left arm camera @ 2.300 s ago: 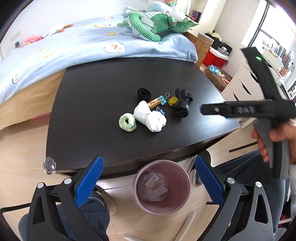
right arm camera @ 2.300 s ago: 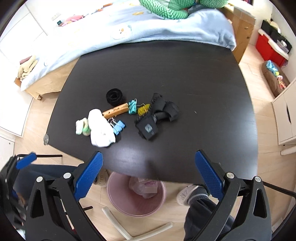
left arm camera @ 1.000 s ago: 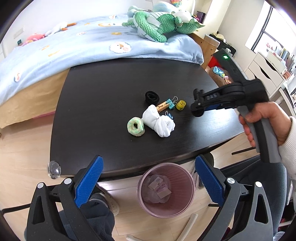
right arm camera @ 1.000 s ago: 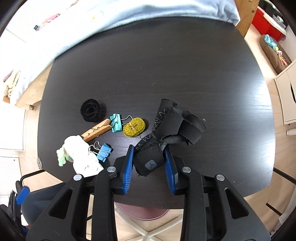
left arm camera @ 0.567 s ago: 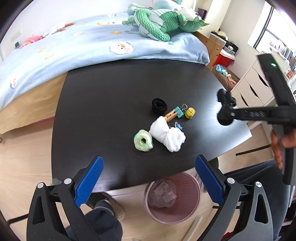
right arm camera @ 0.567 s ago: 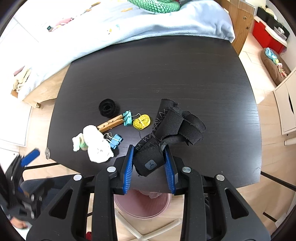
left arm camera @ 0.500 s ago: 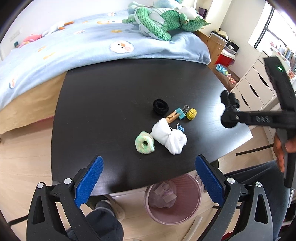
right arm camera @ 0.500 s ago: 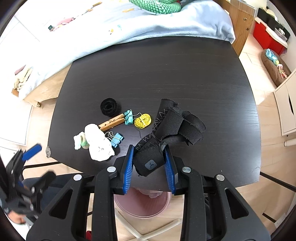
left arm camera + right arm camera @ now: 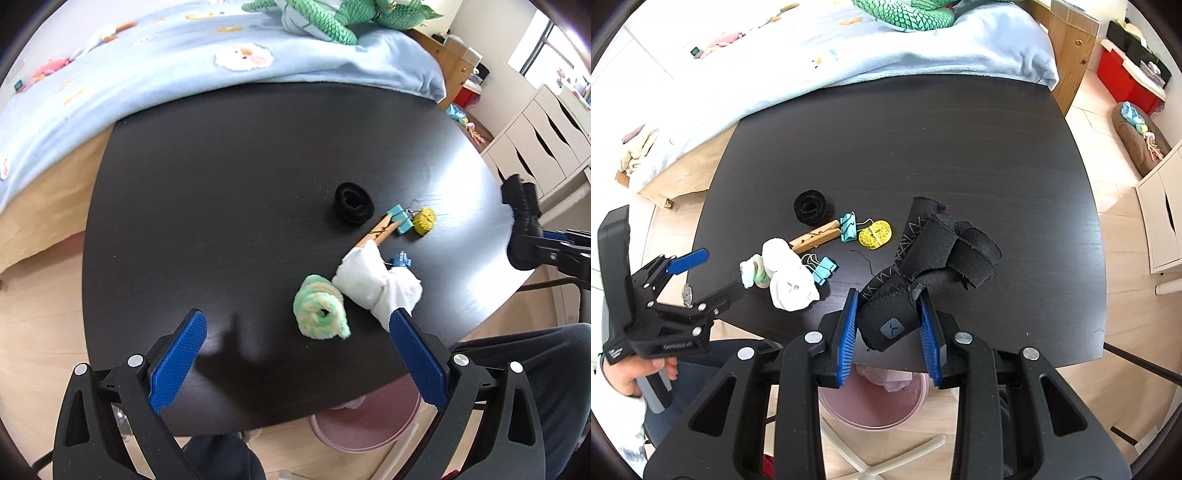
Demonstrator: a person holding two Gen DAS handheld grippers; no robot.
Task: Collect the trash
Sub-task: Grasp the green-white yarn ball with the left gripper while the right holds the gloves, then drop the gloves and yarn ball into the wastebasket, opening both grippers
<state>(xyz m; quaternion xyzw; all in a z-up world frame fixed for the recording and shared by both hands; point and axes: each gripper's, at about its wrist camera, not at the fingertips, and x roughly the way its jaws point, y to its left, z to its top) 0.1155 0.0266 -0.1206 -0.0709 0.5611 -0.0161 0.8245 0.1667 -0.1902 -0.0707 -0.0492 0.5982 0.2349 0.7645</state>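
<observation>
My right gripper (image 9: 888,325) is shut on a black fabric strap (image 9: 923,254) and holds it lifted above the near edge of the black table (image 9: 923,147); it also shows in the left wrist view (image 9: 522,221). My left gripper (image 9: 295,354) is open and empty, low over the table's near left, just short of a green-white fuzzy ring (image 9: 321,312) and a white cloth wad (image 9: 376,284). A pink trash bin (image 9: 875,398) stands on the floor under the table's near edge, partly hidden by my right gripper.
On the table lie a black hair band (image 9: 352,203), a wooden clothespin (image 9: 376,234), a teal binder clip (image 9: 399,221), a blue binder clip (image 9: 400,260) and a yellow tape coil (image 9: 424,220). A bed with a blue blanket (image 9: 184,55) stands behind; white drawers (image 9: 546,140) stand right.
My left gripper has moved forward and down over the table toward the fuzzy ring and cloth. My right gripper still holds the strap, raised slightly.
</observation>
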